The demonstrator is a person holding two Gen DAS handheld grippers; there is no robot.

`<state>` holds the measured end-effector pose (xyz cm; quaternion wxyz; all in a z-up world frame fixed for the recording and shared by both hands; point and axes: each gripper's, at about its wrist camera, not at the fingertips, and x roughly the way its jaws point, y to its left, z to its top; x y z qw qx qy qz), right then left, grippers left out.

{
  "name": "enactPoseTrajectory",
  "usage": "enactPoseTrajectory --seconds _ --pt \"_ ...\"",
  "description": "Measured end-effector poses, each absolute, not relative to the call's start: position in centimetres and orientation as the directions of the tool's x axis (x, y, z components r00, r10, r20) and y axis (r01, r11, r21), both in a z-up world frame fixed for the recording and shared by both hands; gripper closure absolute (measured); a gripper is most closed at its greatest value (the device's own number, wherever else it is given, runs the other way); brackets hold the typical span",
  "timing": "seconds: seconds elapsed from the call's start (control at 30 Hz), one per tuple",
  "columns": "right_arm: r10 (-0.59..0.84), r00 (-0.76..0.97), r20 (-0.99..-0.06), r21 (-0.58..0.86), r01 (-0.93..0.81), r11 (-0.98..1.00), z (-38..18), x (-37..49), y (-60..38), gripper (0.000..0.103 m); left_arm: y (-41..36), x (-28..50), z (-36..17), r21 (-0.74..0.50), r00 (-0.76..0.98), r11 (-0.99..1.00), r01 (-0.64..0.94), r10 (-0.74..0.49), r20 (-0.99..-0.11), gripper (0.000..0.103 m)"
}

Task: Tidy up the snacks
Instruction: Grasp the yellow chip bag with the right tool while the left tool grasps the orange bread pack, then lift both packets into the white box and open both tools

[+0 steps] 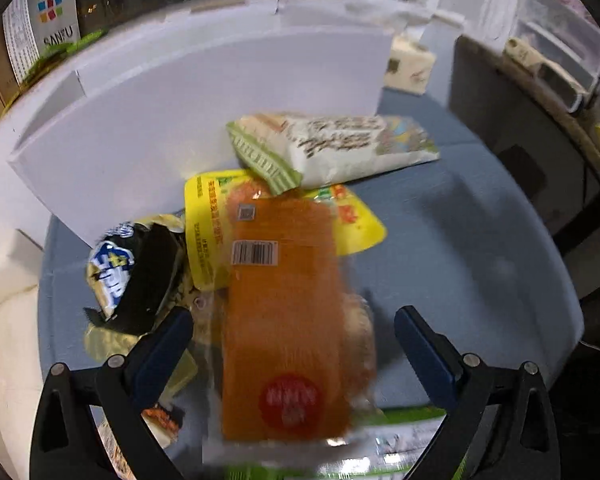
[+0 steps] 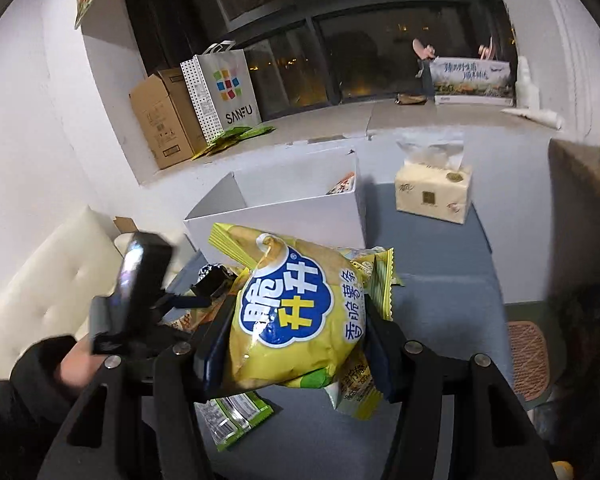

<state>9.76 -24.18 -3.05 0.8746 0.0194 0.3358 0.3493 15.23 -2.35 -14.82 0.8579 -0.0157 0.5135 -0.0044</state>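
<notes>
A dark window with a wide pale sill backs the scene, and below it a blue-grey desk (image 2: 440, 280) carries the snacks; take the white box (image 2: 276, 216) at the back of the desk as the landmark. On the sill behind the box stand a brown carton (image 2: 160, 120) and a SANFU paper bag (image 2: 224, 88); a pack of tissues (image 2: 434, 194) sits to the right of the box, apart from it; a cream padded seat (image 2: 40, 280) lies to its left, off the desk's edge.

The box stands open-topped with one packet corner showing inside at its right wall, so it is likely the place where the snacks are meant to go; the rest lie loose in a heap just in front of it.

The right claw (image 2: 296, 344) is closed on a yellow chip bag (image 2: 296, 312), its pads pressing the bag's two sides; the bag is held above the heap, in front of the box; gripping the puffy bag across its middle seems a way to carry it without tearing a seam.

The left claw (image 1: 292, 320) gapes wide with nothing gripped; it points down over an orange packet (image 1: 284, 312), which lies lengthwise between the blue fingers (image 1: 168, 344), in front of the box wall (image 1: 180, 120); the wide spread suits the packet's breadth. Under the orange packet's far end lies a yellow packet (image 1: 208, 216); a white and green packet (image 1: 336, 148) lies beyond, nearest the box; a black and blue packet (image 1: 136, 272) lies to the left.

In the right wrist view the person's hand (image 2: 80, 364) holds the left tool beside the chip bag; I judge the sorting to be at an early stage.
</notes>
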Motion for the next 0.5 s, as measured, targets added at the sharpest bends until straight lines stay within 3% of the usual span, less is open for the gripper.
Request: enactPoseTrajectory --seconds 0.03,0.07,0.13,0.37,0.5 --pt "0.629 0.527 -0.572 0.272 -0.601 0.752 -3.0 9.6 -24.4 0.041 -2.2 15.5 -15.1 -0.032 0.462 0.999 -0.023 -0.017 -0.886 0.021" --pt "0.633 0.524 -0.57 0.277 -0.602 0.749 -3.1 9.4 -24.3 0.041 -2.1 15.6 -15.1 -0.041 0.464 0.999 -0.025 -0.025 -0.885 0.02" --pt "0.633 0.521 -0.573 0.279 -0.602 0.748 -3.1 9.3 -24.4 0.041 -2.0 15.1 -14.6 -0.047 0.48 0.999 -0.015 -0.034 -0.877 0.039" --pt "0.636 0.511 -0.578 0.288 -0.601 0.745 -3.7 8.6 -24.7 0.041 -0.8 11.1 -12.1 -0.169 0.576 0.986 0.017 -0.148 -0.804 0.045" --pt "0.644 0.5 -0.579 0.289 -0.613 0.735 -3.8 8.1 -24.3 0.041 -0.1 8.0 -10.3 -0.188 0.623 0.982 0.009 -0.153 -0.767 0.045"
